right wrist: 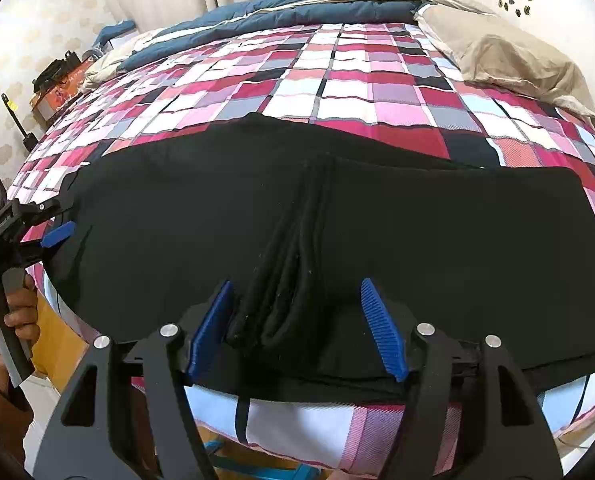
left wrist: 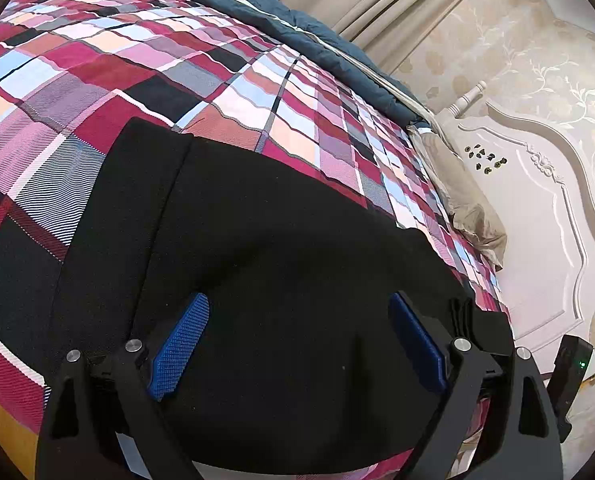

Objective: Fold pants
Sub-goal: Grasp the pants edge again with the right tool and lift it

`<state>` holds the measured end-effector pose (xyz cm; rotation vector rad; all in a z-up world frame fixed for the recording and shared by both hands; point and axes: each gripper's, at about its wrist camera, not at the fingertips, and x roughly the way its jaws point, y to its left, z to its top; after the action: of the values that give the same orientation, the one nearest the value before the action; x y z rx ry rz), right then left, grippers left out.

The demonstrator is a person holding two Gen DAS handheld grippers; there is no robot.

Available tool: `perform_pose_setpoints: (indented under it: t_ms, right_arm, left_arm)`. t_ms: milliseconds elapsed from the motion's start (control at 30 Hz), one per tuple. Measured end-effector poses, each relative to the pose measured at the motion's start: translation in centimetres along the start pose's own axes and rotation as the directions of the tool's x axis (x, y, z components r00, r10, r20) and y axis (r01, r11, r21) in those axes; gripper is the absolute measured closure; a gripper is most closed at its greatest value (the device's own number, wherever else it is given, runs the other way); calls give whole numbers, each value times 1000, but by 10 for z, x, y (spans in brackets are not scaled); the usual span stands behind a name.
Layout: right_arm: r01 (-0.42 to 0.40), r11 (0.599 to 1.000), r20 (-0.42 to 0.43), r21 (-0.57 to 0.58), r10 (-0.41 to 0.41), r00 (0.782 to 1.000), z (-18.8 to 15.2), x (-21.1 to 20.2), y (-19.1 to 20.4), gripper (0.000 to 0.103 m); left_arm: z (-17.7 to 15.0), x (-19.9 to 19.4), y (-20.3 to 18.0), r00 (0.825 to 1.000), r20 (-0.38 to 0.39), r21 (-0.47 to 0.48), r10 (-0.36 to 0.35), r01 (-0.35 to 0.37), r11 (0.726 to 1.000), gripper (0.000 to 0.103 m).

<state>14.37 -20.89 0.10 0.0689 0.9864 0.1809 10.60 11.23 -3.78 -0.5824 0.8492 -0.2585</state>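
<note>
Both grippers (left wrist: 299,338) (right wrist: 297,328) agape (fingers spread)

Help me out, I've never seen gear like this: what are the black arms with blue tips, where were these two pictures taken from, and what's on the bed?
They are hand-held grippers, one per hand, each with a camera looking along its fingers. One picture is from the left gripper, one from the right gripper. Both are open and hold nothing. Black pants lie on a checked bed. The right view also shows the person's hand on the other gripper.
</note>
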Motion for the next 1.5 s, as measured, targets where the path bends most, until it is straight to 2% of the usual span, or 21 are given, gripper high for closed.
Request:
perform_pose_setpoints:
  t_ms: [133,233,333,367,400,433,467,533,567,633,667,733,800,867,1033,1100,1133,1200,1267,1400,1500]
  right_arm:
    - [-63,996,29,63,61,998,-1,-18,-13,37]
    - [-112,982,107,154,96,990,-3,-48,-45,37]
    - [-94,952,198,292,36,980,-12,-81,-103,33]
    - [-78,921,226,381,-12,974,-21,-93,-136,33]
    - [-68,900,228,430,-35,973,-25,-97,-154,33]
    - [-61,851,226,522,-69,972,-37,-101,-184,33]
    - [-75,818,227,571,-69,971,-46,-101,-204,33]
    - [-122,751,210,649,-23,977,-63,-91,-239,35]
    - [-170,721,214,671,31,976,-69,-84,-249,40]
    - [-268,670,237,692,140,961,-79,-70,-257,45]
    - [-300,657,245,692,177,953,-81,-65,-257,51]
    - [-291,678,232,676,179,956,-82,-59,-253,60]
    - [-254,726,206,640,156,966,-82,-57,-249,76]
    - [-234,741,192,630,143,971,-84,-53,-249,78]
    - [-315,704,233,637,214,949,-88,-49,-264,74]
    - [-349,687,250,638,244,937,-82,-54,-268,68]
    - [-358,688,262,631,246,933,-80,-61,-269,67]
    - [-374,690,297,620,235,926,-69,-68,-274,58]
    - [-421,662,331,620,266,906,-52,-65,-285,57]
    - [-464,629,329,624,327,886,-10,-32,-302,57]
    - [-452,619,302,642,337,891,7,-9,-310,60]
  left_arm:
    - [0,0,0,1000,0,-1,-1,1,1000,13]
    - [-1,0,0,1000,0,0,-1,1,1000,13]
    - [-1,0,-1,1000,2,1,0,0,1000,13]
    - [-1,0,-1,1000,3,3,0,0,1000,13]
    - [-1,0,-1,1000,3,2,1,-1,1000,13]
    - [-1,0,-1,1000,4,4,2,-2,1000,13]
    - [-1,0,-1,1000,4,4,2,-2,1000,13]
    - [1,1,-1,1000,6,9,6,-7,1000,13]
    - [1,1,-1,1000,6,11,8,-8,1000,13]
    - [1,1,-1,1000,5,16,12,-12,1000,13]
    - [2,1,-1,1000,4,17,13,-13,1000,13]
    - [3,2,-1,1000,2,18,15,-15,1000,13]
    - [2,2,-1,1000,2,17,15,-15,1000,13]
    - [2,2,-1,1000,4,21,16,-16,1000,13]
    - [2,3,0,1000,13,50,19,-20,999,13]
    - [0,3,-1,1000,13,58,21,-22,998,13]
    - [0,3,-2,1000,12,61,20,-21,998,13]
    - [0,4,-1,1000,12,64,17,-18,998,13]
    - [-1,4,-2,1000,14,69,17,-18,997,13]
    - [-3,5,-3,1000,18,78,20,-21,997,13]
    - [-3,5,-3,1000,18,77,19,-20,997,13]
